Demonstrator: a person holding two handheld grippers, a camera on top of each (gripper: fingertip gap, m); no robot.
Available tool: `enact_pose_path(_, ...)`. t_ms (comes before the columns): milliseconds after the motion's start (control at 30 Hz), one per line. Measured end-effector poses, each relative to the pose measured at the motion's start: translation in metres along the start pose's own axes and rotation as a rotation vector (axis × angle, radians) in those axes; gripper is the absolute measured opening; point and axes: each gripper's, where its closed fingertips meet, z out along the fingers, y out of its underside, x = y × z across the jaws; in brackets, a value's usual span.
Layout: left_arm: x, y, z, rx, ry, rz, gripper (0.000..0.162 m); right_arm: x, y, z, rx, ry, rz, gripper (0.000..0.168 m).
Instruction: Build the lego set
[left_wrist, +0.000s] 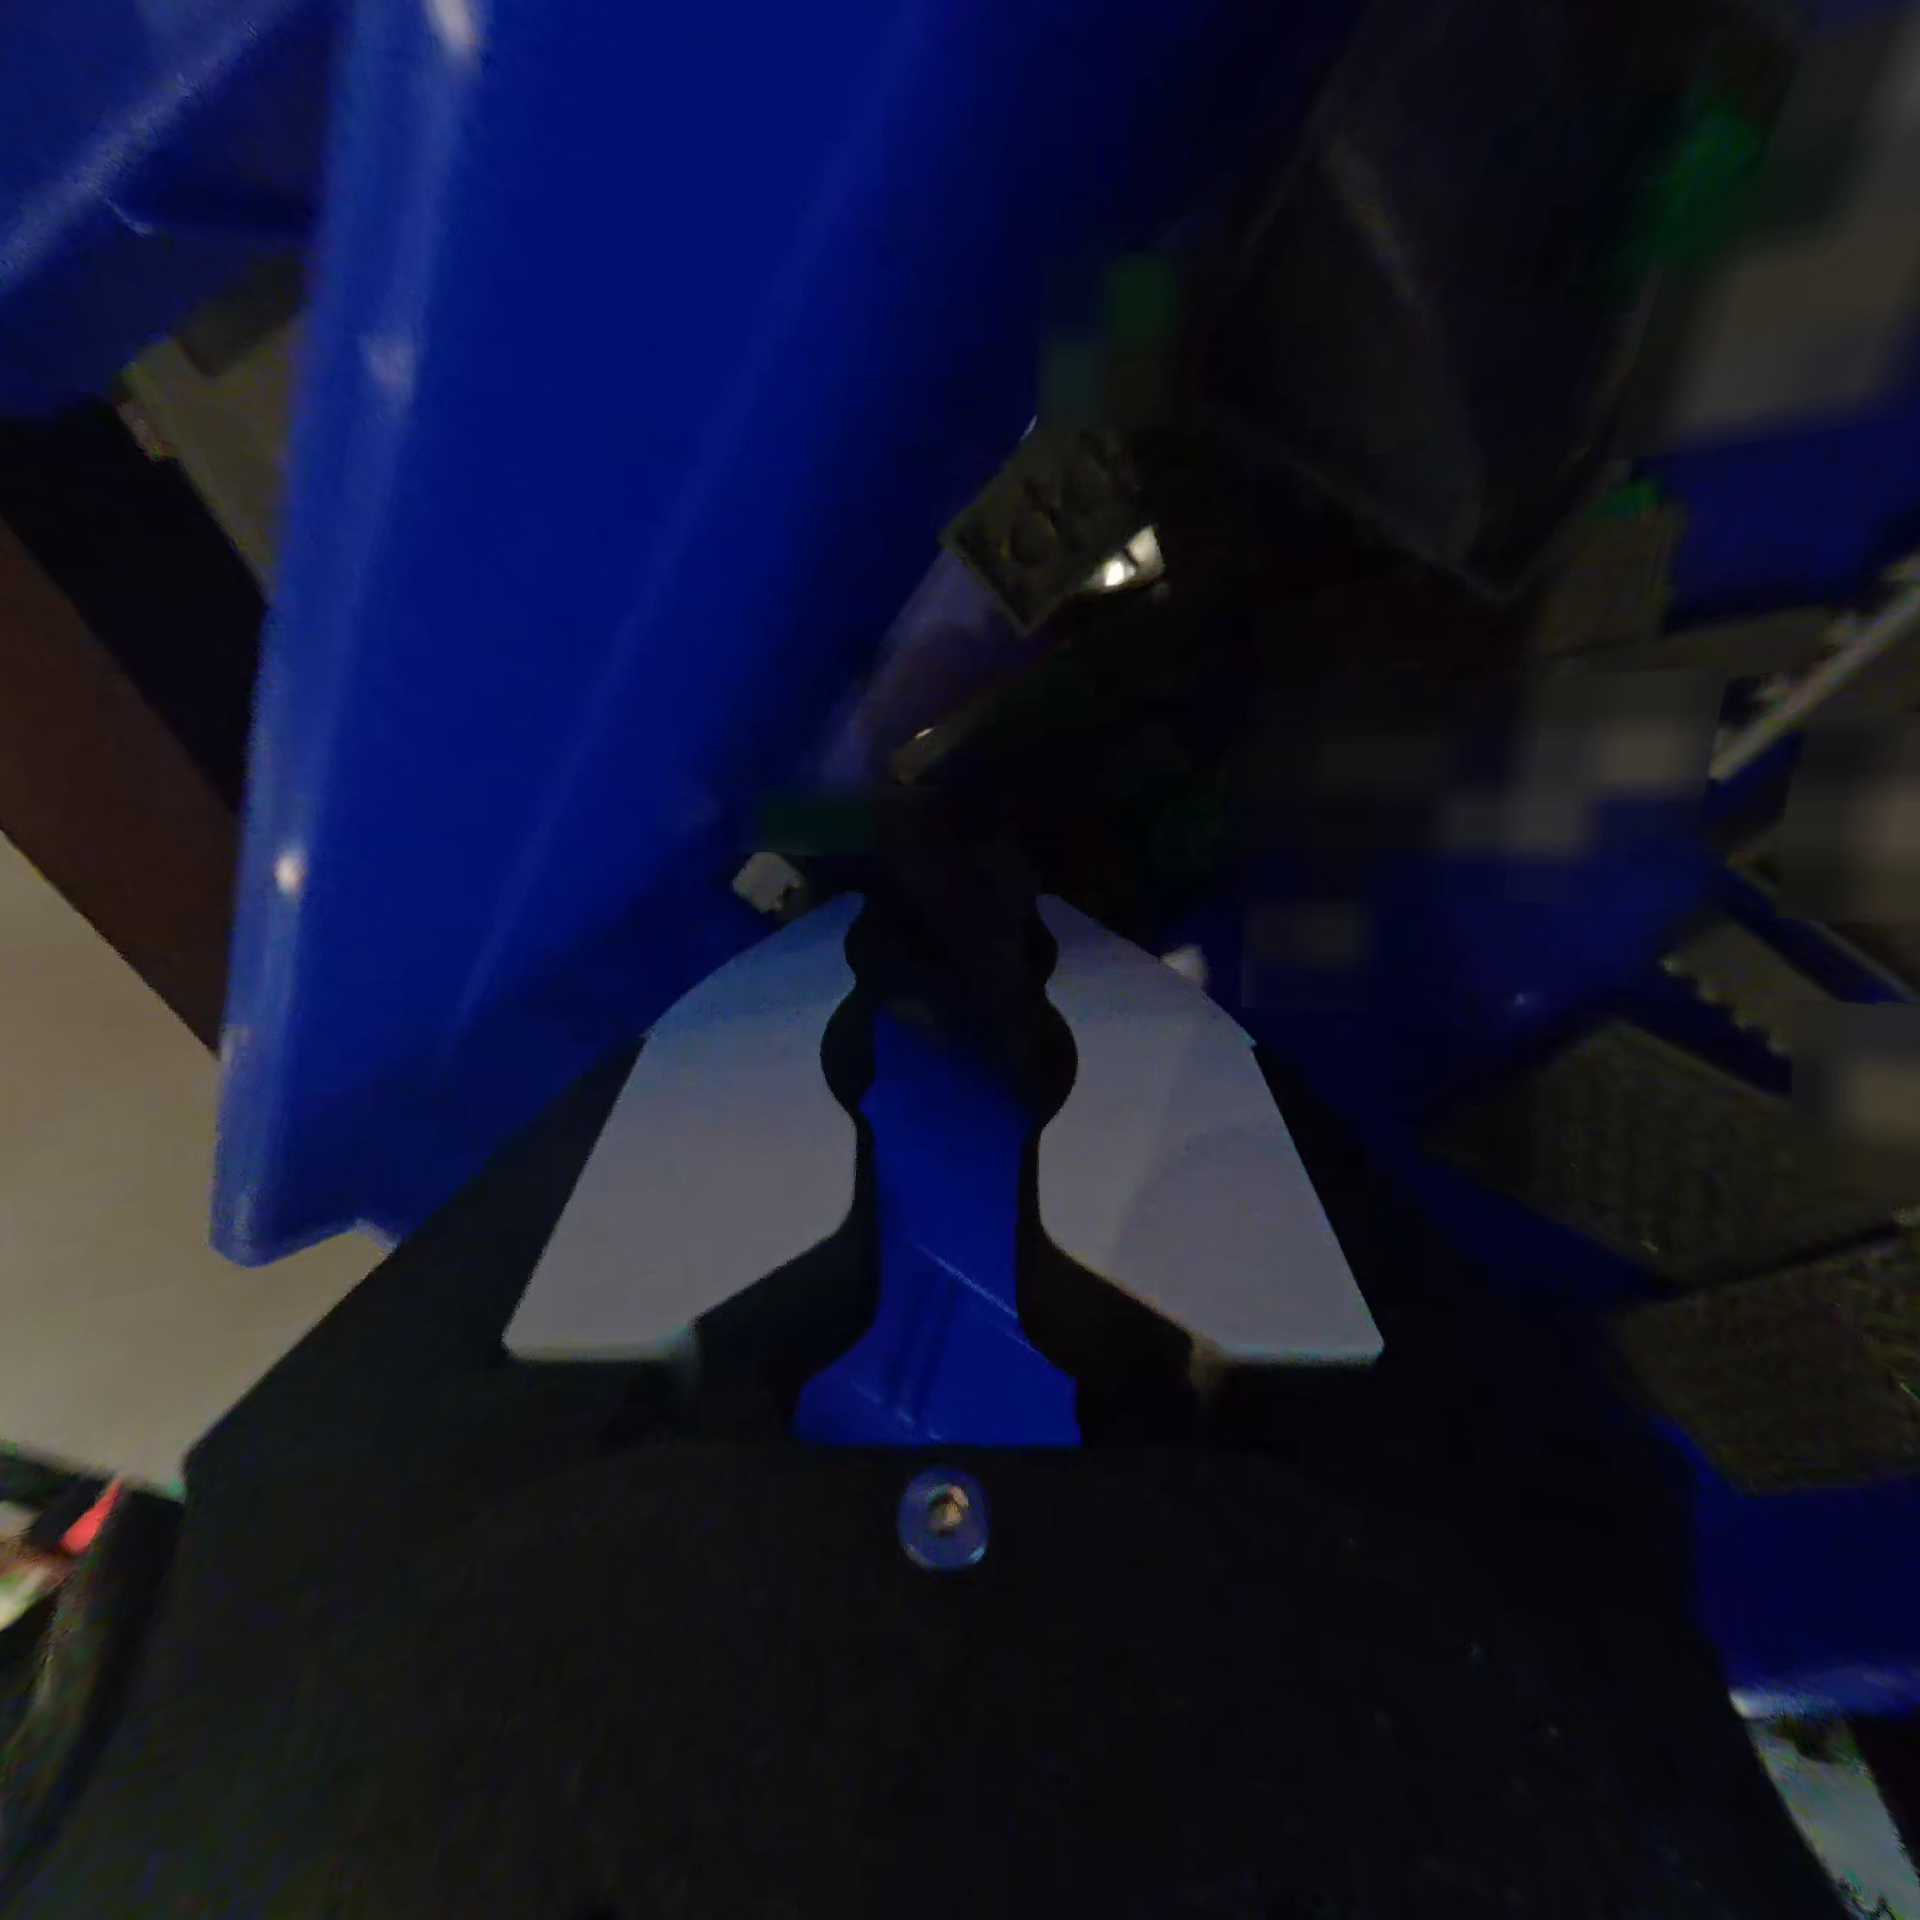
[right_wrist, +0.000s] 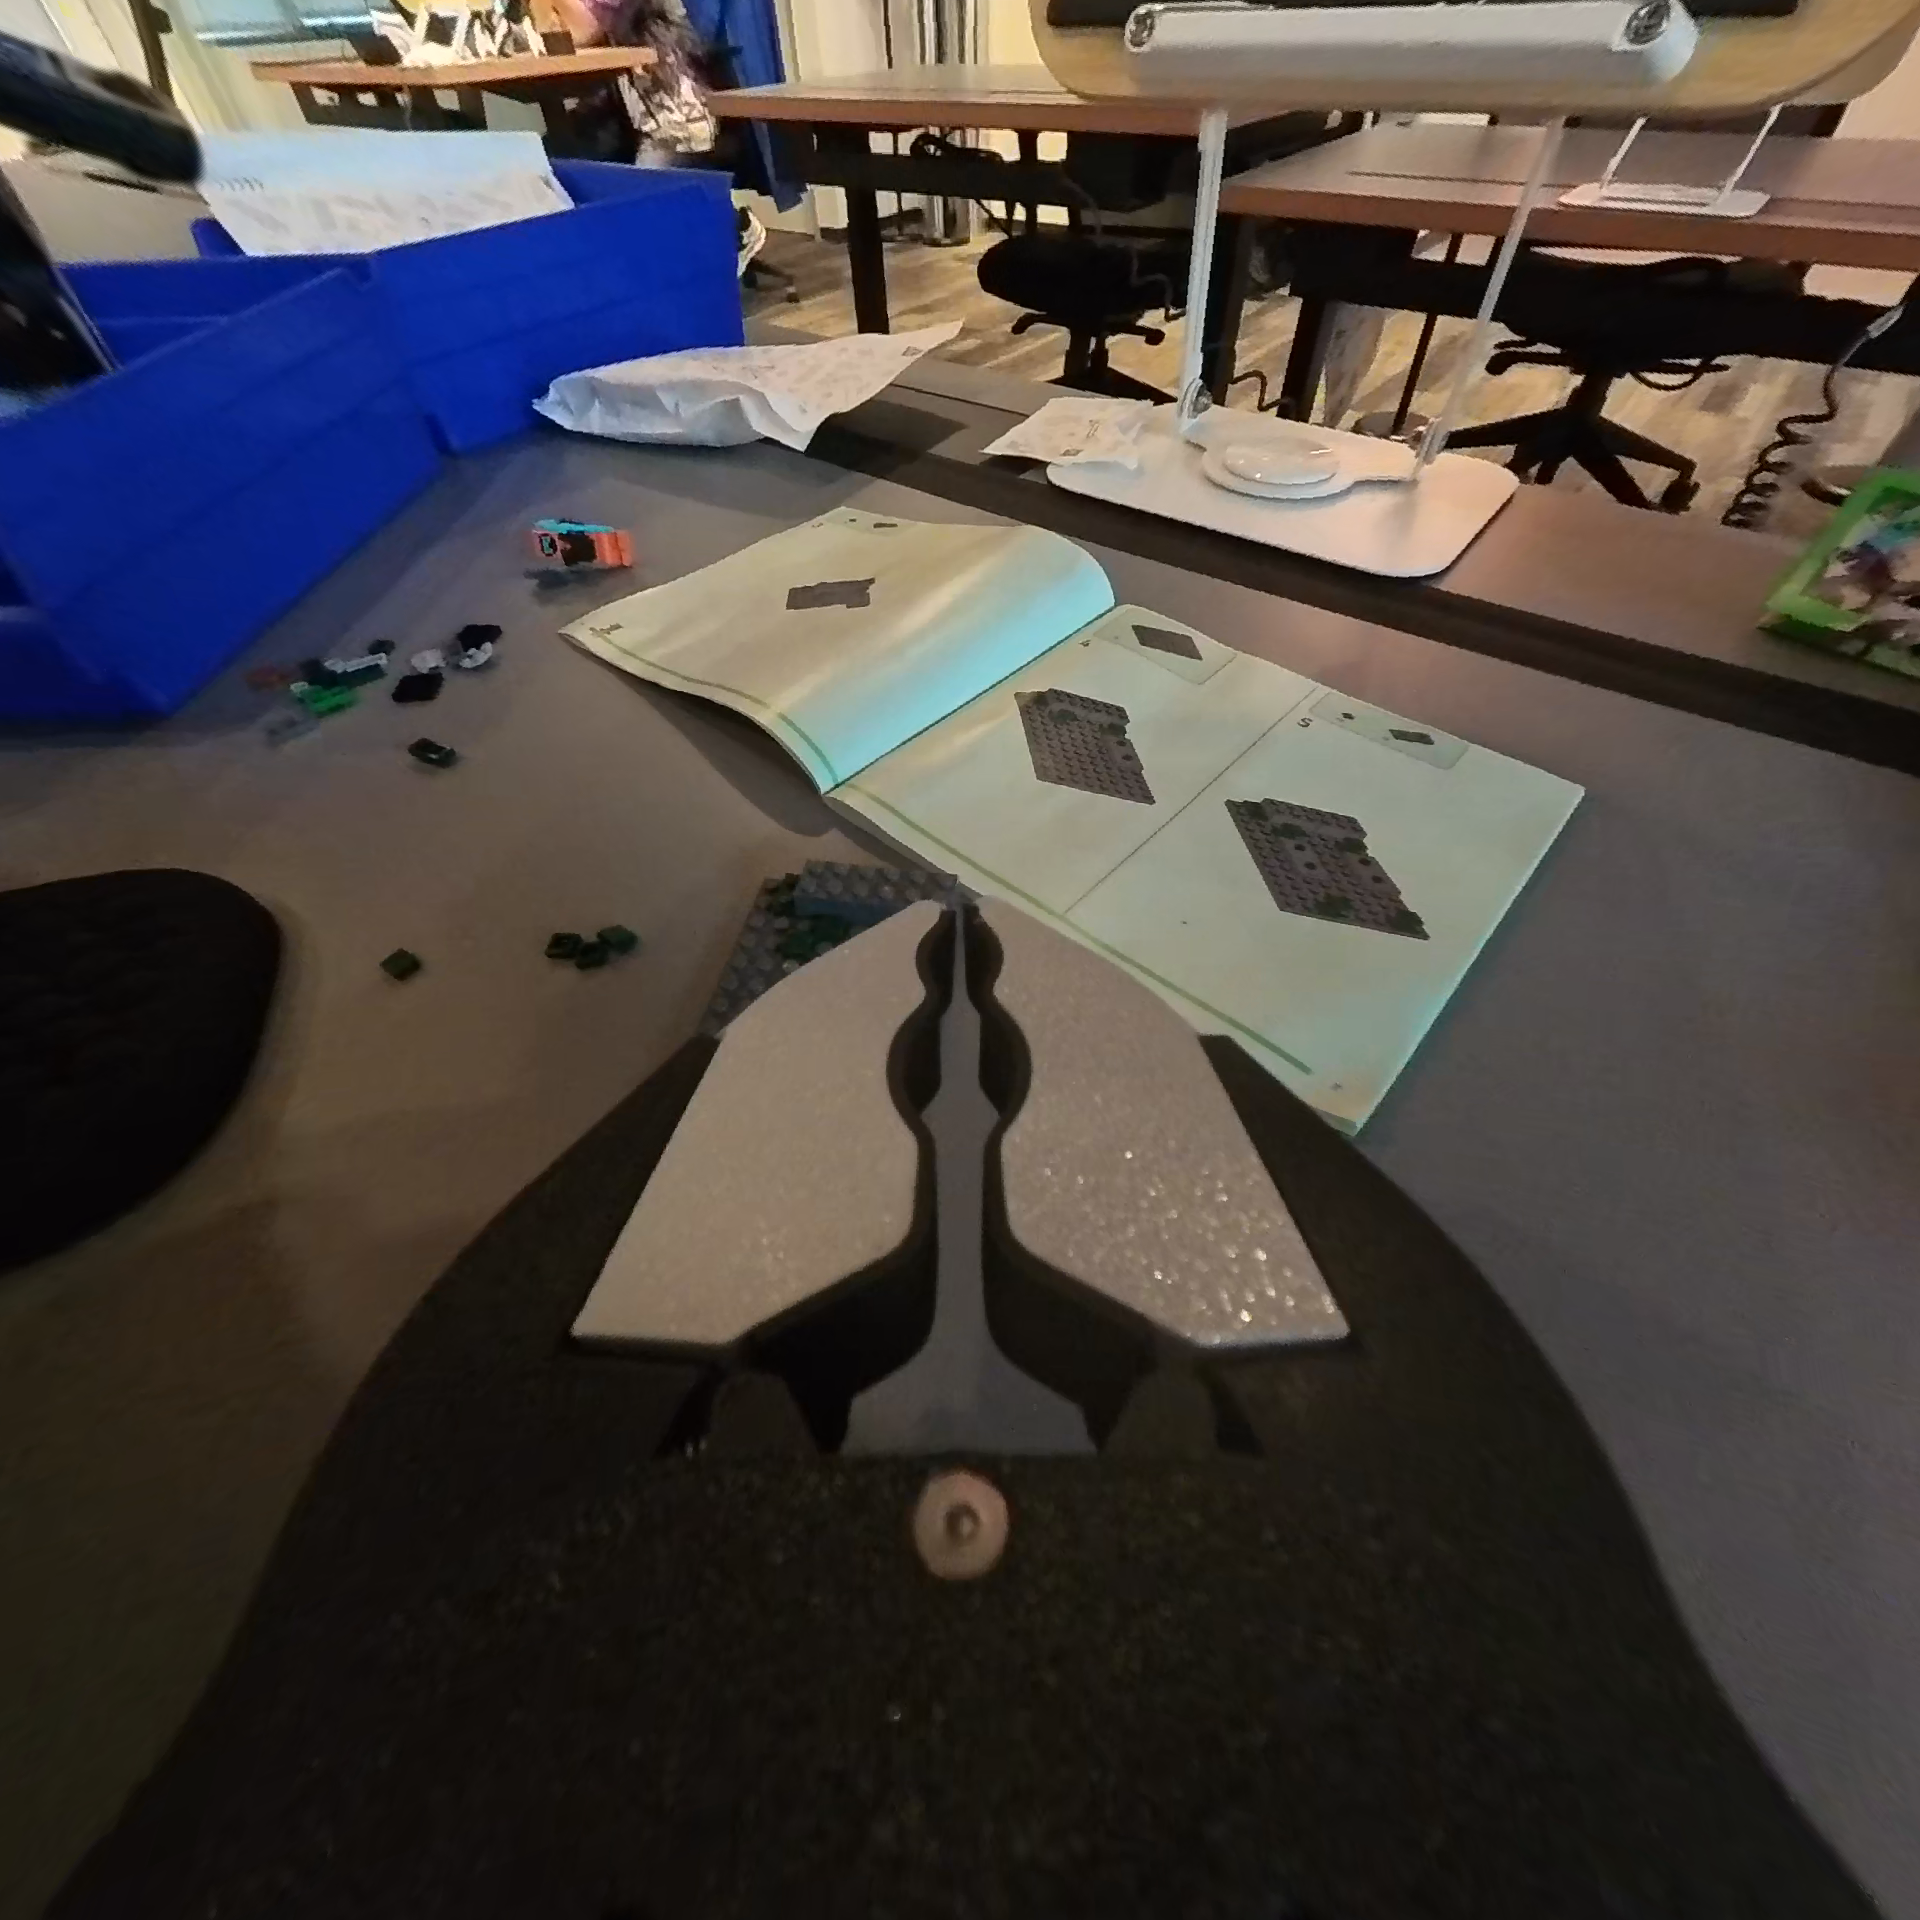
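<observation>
The left tongs (left_wrist: 948, 914) reached deep into a blue plastic bin (left_wrist: 582, 582), their white-padded fingers (left_wrist: 717, 1132) held a little apart with nothing visibly caught between them; the tips sat in shadow, so whether they touched a piece could not be told. A dark studded lego plate (left_wrist: 1049, 525) lay tilted just beyond the tips, and more dark textured pieces (left_wrist: 1662, 1174) lay to the right, much of that side being blurred.

The right tongs (right_wrist: 961, 914) hovered low over the grey desk (right_wrist: 1558, 1299), fingers nearly together and gripping nothing. Just beyond their tips lay the grey studded lego baseplate (right_wrist: 862, 883) with a few dark green bricks on it, beside the open pale-green instruction booklet (right_wrist: 1091, 790). Small loose bricks (right_wrist: 592, 943) lay left of the baseplate, a further scatter (right_wrist: 416, 686) near the blue bins (right_wrist: 260, 436), and a small orange and teal assembly (right_wrist: 582, 544) behind them.
</observation>
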Motion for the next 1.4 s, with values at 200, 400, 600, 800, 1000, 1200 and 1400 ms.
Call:
enact_pose_path(200,0.001,-0.001,0.008,-0.005,-0.012,-0.042,0.024,-0.001,0.001,0.001,-0.004,-0.008,0.000,0.001)
enact_pose_path(400,0.006,-0.002,0.011,-0.015,0.029,-0.059,0.030,-0.001,0.001,0.001,-0.005,-0.009,0.000,0.001)
enact_pose_path(600,0.008,0.002,0.009,-0.017,0.009,-0.033,0.017,-0.001,0.001,0.000,-0.002,-0.010,0.004,0.001)
enact_pose_path(800,0.035,0.015,0.000,-0.017,0.068,0.054,0.005,0.000,-0.001,-0.001,0.006,-0.013,0.009,0.001)
enact_pose_path(1000,0.051,0.022,-0.037,0.102,0.095,0.089,0.004,-0.001,0.000,0.000,0.003,-0.017,0.007,0.001)
enact_pose_path(1200,0.035,0.026,-0.065,0.166,0.028,0.096,0.014,-0.003,0.000,0.000,0.000,-0.019,0.001,0.001)
enact_pose_path(1400,0.010,0.019,-0.074,0.210,0.016,0.030,0.021,-0.002,0.000,-0.001,0.002,-0.018,0.007,0.001)
